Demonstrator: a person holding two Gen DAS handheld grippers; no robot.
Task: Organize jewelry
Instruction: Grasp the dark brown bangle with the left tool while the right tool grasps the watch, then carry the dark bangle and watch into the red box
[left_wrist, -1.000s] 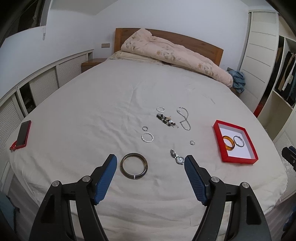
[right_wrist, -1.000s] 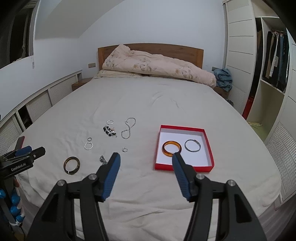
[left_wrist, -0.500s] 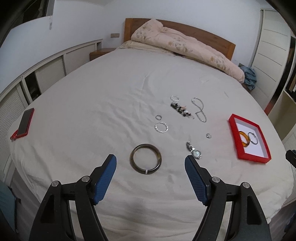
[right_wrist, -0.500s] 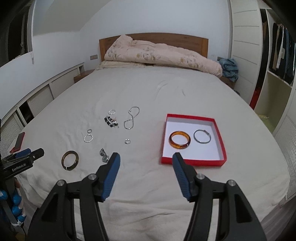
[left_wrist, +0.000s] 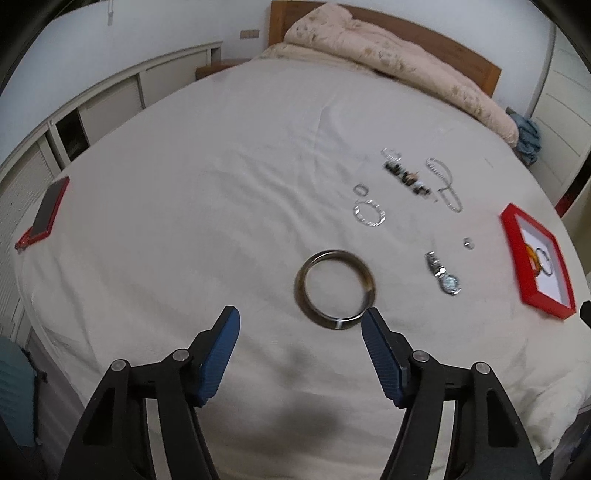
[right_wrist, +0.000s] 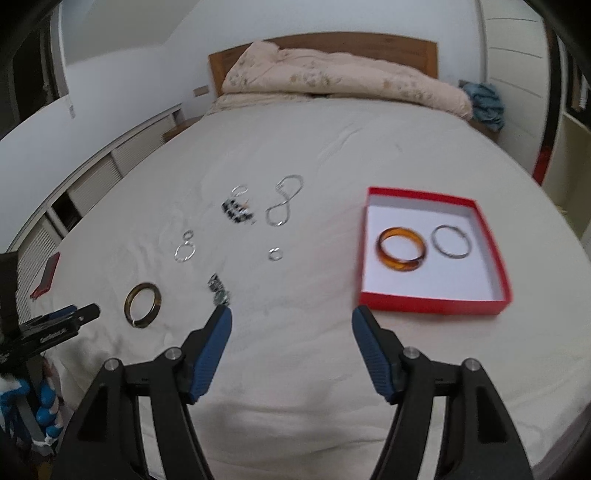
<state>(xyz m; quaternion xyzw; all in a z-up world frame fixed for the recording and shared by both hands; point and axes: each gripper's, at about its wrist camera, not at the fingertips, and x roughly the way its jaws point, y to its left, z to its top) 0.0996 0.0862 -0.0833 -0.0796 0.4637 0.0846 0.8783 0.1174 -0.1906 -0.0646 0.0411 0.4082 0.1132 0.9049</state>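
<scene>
A dark brown bangle (left_wrist: 335, 290) lies flat on the white bedsheet just ahead of my open left gripper (left_wrist: 301, 323); its right fingertip is close to the bangle's rim. It also shows in the right wrist view (right_wrist: 142, 304). My right gripper (right_wrist: 291, 319) is open and empty, low over the sheet before a red tray (right_wrist: 432, 305) that holds an amber bangle (right_wrist: 401, 249) and a silver bangle (right_wrist: 451, 242). A wristwatch (left_wrist: 442, 274), a small ring (left_wrist: 468, 242), a silver bracelet (left_wrist: 369, 215), a bead bracelet (left_wrist: 406, 177) and a chain necklace (left_wrist: 445, 184) lie loose on the sheet.
A phone in a red case (left_wrist: 46, 210) lies near the bed's left edge. A folded quilt (left_wrist: 388, 55) rests against the wooden headboard. Low cabinets line the left wall and wardrobes stand at the right. The left gripper (right_wrist: 55, 325) shows at the right wrist view's left edge.
Both grippers have moved forward and down toward the bed. The dark bangle is now much closer to my left fingers, and the red tray is closer to my right gripper.
</scene>
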